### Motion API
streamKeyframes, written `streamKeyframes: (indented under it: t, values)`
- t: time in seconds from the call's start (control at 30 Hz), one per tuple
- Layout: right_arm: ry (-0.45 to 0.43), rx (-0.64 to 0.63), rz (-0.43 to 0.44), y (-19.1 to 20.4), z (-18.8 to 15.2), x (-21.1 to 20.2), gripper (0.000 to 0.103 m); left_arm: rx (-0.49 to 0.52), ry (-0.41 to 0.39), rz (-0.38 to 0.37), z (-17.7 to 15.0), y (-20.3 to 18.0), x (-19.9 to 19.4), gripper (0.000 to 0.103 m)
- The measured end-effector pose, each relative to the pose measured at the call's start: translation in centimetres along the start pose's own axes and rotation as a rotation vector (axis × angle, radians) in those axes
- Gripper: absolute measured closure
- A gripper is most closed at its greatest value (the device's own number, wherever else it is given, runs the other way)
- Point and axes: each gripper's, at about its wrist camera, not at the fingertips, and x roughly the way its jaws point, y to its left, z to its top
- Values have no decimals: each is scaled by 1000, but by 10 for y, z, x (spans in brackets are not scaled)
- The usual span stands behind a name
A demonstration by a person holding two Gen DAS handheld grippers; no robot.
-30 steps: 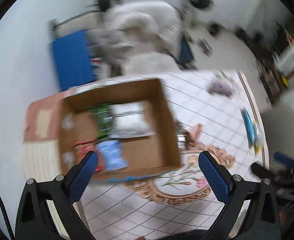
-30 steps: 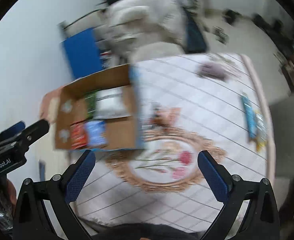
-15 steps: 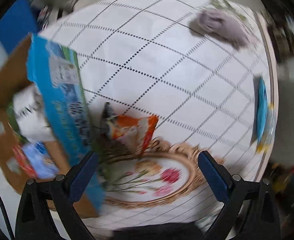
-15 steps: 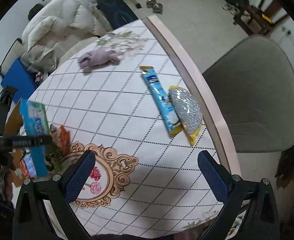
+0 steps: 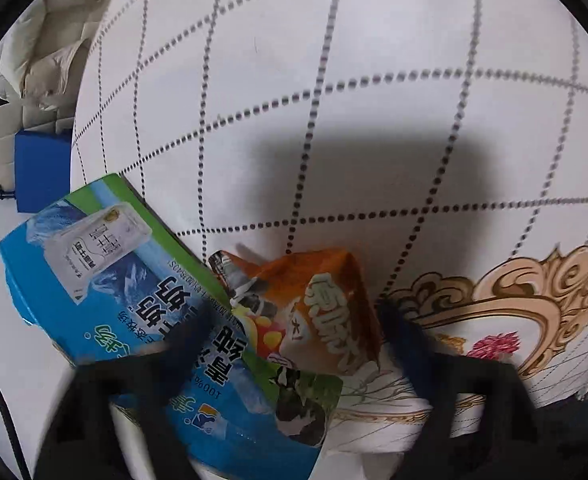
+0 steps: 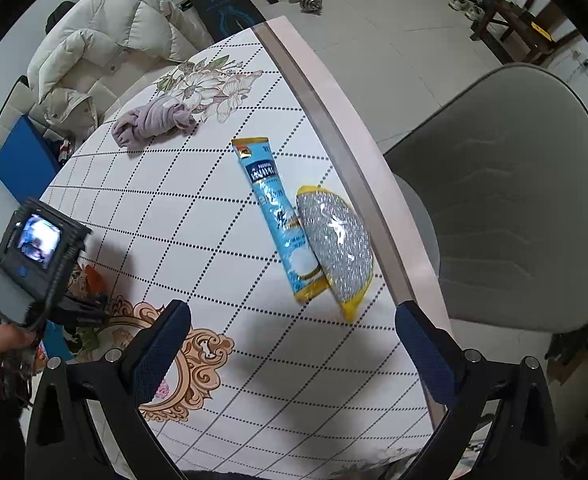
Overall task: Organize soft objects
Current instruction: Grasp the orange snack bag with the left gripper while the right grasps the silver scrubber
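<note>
Left gripper (image 5: pixel 298 332) closing around orange packet (image 5: pixel 314 312)

Two downward wrist views, shared tablecloth (image 6: pixel 221 240)

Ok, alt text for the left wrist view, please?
The left gripper closes around an orange snack packet lying against the blue box, fingers blurred. Beyond is the white tablecloth with a dotted grid.

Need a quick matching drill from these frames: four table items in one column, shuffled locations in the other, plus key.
Items:
1. purple cloth
2. orange snack bag
3. silver pouch
4. light blue packet

Places:
A. nearest the table edge, beside the chair
B. against the blue carton
C. next to the flower print at the far corner
D. lying alongside the silver pouch

Pairs: 1-C, 2-B, 3-A, 4-D
</note>
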Motion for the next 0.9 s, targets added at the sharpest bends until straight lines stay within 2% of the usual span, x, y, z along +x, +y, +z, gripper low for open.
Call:
streamKeyframes:
  t: [0.1,0.23,0.3,0.37,0.43,0.47,0.57,0.63,0.67,0.7,0.8,0.9]
  values:
    - [20,9,24,-5,7,8,0,-23,-17,-39,0,-2,-5,46]
    - [46,54,4,-26,15,28,3,-90,-54,-249,-3,-6,-28,47]
    - [76,86,-29,-42,22,48,9,-120,-83,-351,-5,-9,-41,47]
    - [101,77,-52,-50,27,69,10,-123,-96,-452,-3,-17,-47,45]
    - [130,58,-64,-54,32,89,10,-109,-84,-527,1,-25,-45,44]
    - [149,43,-58,-54,33,100,10,-104,-61,-561,3,-28,-41,41]
    - [201,26,-18,-53,32,124,10,-89,-54,-620,3,-31,-38,37]
    - [208,42,44,-52,29,131,30,-81,-59,-629,0,-30,-38,37]
    - [212,63,65,-53,26,132,46,-81,-65,-628,1,-29,-43,37]
    - [186,74,46,-54,24,129,55,-79,-72,-623,-2,-27,-44,37]
    - [191,90,51,-56,15,127,58,-84,-81,-609,-10,-22,-44,37]
    - [189,79,41,-53,2,124,60,-141,-75,-658,-2,-18,-42,37]
